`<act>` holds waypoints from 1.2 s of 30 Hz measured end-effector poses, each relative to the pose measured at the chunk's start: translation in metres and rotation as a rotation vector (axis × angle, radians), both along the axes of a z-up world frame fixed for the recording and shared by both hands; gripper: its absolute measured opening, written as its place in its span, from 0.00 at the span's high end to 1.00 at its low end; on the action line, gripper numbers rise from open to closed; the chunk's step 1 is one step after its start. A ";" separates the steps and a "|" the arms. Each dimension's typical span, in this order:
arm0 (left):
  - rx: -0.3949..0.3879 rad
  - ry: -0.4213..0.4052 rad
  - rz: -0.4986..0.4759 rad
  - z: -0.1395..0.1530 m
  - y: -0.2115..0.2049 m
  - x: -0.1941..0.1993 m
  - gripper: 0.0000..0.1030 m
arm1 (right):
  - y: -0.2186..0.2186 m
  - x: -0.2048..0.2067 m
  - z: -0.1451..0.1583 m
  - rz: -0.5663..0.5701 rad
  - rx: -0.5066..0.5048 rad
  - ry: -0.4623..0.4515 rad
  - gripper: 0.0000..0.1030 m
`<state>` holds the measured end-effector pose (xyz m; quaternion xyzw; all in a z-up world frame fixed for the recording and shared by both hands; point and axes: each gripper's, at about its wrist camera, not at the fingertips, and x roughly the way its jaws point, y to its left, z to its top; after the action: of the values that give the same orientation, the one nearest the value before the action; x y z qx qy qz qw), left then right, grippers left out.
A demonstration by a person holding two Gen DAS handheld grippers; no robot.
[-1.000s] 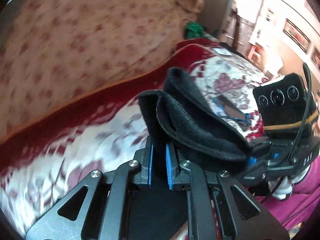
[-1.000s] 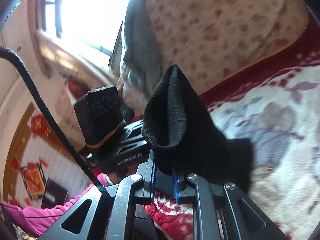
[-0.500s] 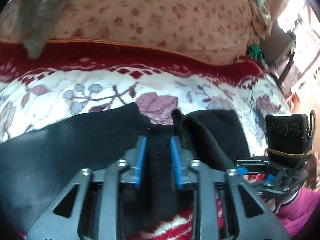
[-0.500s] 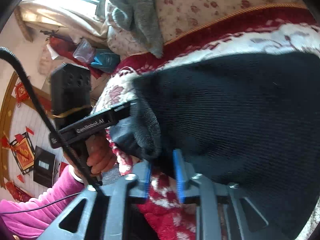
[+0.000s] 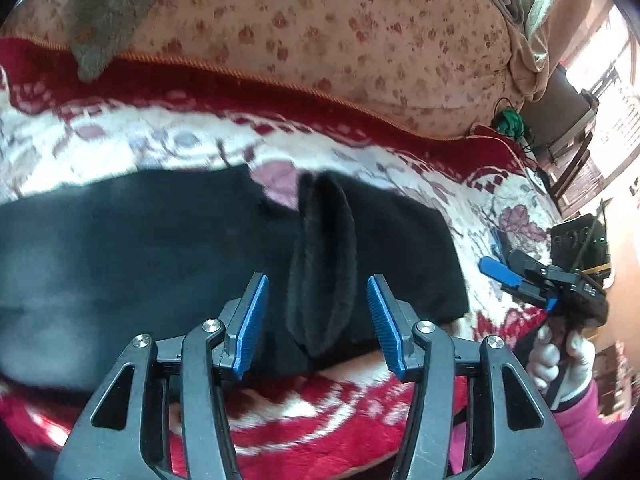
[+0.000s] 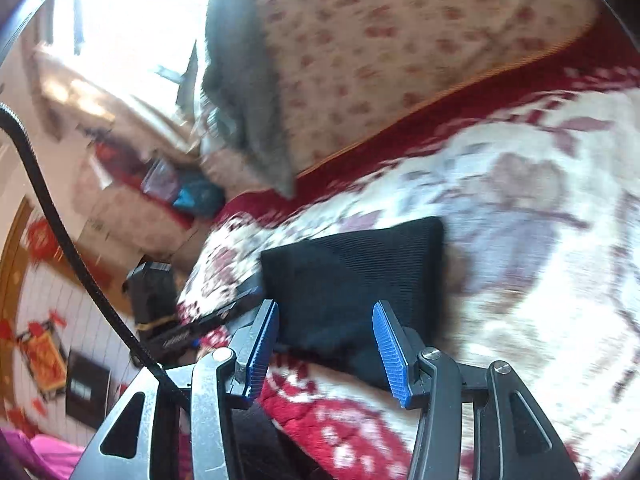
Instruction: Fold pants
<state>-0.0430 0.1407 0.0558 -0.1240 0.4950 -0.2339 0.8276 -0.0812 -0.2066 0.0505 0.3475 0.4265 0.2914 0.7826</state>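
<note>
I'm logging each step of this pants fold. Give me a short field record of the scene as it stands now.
garment: black pants lying on the bed, a fuzzy folded edge standing up
surface: red and white floral blanket
left hand-held gripper: open, jaws have just been opening, folded edge between the pads but not pressed
right hand-held gripper: open, jaws have just been opening, pants corner beyond the pads
background: floral quilt, grey cloth draped on it
</note>
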 end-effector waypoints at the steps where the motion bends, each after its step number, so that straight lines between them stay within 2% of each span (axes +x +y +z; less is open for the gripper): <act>1: -0.006 0.009 0.003 -0.002 -0.002 -0.001 0.50 | -0.003 -0.002 -0.001 -0.010 0.003 0.008 0.54; 5: 0.024 0.035 0.062 -0.018 -0.013 0.005 0.48 | -0.011 -0.002 -0.008 -0.022 0.043 0.040 0.54; 7: -0.007 0.050 0.074 -0.023 -0.016 0.009 0.48 | -0.007 -0.003 -0.008 -0.012 0.038 0.040 0.54; 10: -0.069 0.042 0.104 -0.025 -0.021 0.013 0.37 | -0.001 -0.003 -0.007 0.001 0.038 0.032 0.54; 13: -0.066 0.018 0.123 -0.024 -0.028 0.012 0.37 | 0.000 0.000 -0.009 -0.001 0.039 0.038 0.54; 15: -0.074 -0.025 0.096 -0.019 -0.036 0.003 0.39 | 0.000 0.003 -0.011 -0.008 0.037 0.043 0.54; 17: -0.046 -0.089 0.088 -0.014 -0.045 -0.009 0.39 | -0.001 0.004 -0.014 -0.015 0.040 0.052 0.54; 22: 0.116 -0.343 0.044 0.006 -0.078 -0.053 0.39 | -0.009 0.006 -0.021 -0.036 0.040 0.071 0.54; 24: 0.166 -0.415 0.018 0.009 -0.090 -0.064 0.39 | -0.012 0.007 -0.023 -0.044 0.041 0.077 0.54; 26: 0.196 -0.449 0.005 0.010 -0.097 -0.067 0.39 | -0.013 0.009 -0.023 -0.042 0.049 0.077 0.54; 33: 0.169 -0.448 0.031 0.012 -0.096 -0.061 0.39 | -0.007 0.017 -0.022 -0.032 0.032 0.079 0.54; 36: 0.078 -0.337 0.061 0.005 -0.072 -0.044 0.39 | -0.006 0.019 -0.023 -0.034 0.027 0.081 0.54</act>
<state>-0.0869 0.0684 0.0603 -0.0657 0.3540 -0.2069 0.9097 -0.0623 -0.2123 0.0277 0.3769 0.4476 0.2694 0.7649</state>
